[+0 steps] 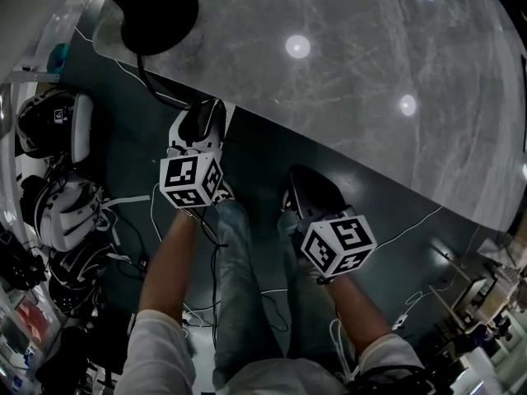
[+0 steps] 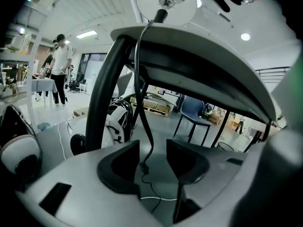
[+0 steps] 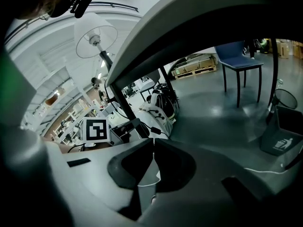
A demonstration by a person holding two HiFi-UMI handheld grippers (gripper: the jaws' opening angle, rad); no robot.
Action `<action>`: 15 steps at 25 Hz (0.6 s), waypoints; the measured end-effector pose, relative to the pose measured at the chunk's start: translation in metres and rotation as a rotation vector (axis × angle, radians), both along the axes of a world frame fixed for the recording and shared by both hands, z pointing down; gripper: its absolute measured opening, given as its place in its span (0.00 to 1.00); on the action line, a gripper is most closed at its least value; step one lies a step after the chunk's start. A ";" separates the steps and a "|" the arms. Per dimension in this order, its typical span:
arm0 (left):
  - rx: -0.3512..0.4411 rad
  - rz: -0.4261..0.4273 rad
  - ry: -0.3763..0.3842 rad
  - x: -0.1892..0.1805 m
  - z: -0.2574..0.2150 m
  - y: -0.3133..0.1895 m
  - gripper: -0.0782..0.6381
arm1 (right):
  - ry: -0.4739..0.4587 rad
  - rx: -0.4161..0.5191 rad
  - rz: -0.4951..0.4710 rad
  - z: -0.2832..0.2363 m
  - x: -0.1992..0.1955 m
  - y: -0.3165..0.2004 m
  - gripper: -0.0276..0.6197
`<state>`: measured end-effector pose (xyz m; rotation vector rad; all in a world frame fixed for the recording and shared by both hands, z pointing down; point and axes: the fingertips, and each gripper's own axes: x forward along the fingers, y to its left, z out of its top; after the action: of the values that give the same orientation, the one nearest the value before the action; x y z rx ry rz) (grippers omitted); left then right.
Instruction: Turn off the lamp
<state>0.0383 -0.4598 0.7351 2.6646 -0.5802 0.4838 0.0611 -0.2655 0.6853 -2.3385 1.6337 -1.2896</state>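
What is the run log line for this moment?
left gripper: open, lamp cord between fingers, not pinched | right gripper: shut, empty | lamp: on or off unclear

- Lamp: white cone shade seen from below, bulb at centre, thin black stem; stands upright. Can't tell if lit.
- Round black base sits on marbled counter, nr its left edge.
- Black cord drops off the counter edge and hangs w/ small inline switch low down, btwn parted jaws of left claw; contact unclear.
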 end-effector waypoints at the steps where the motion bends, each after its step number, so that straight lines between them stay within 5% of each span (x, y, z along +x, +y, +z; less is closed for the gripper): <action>1: 0.006 0.001 -0.005 -0.002 -0.001 0.000 0.34 | 0.001 0.000 -0.001 -0.001 -0.001 -0.001 0.05; 11: -0.102 -0.124 0.000 -0.044 -0.016 0.020 0.35 | 0.005 0.023 -0.050 -0.024 -0.005 -0.008 0.05; 15: -0.159 -0.105 -0.002 -0.055 -0.057 0.061 0.33 | 0.016 0.028 -0.084 -0.041 -0.006 -0.009 0.05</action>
<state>-0.0172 -0.3992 0.6783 2.4705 -0.6501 0.4816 0.0554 -0.2744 0.6444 -2.2938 1.7610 -1.2555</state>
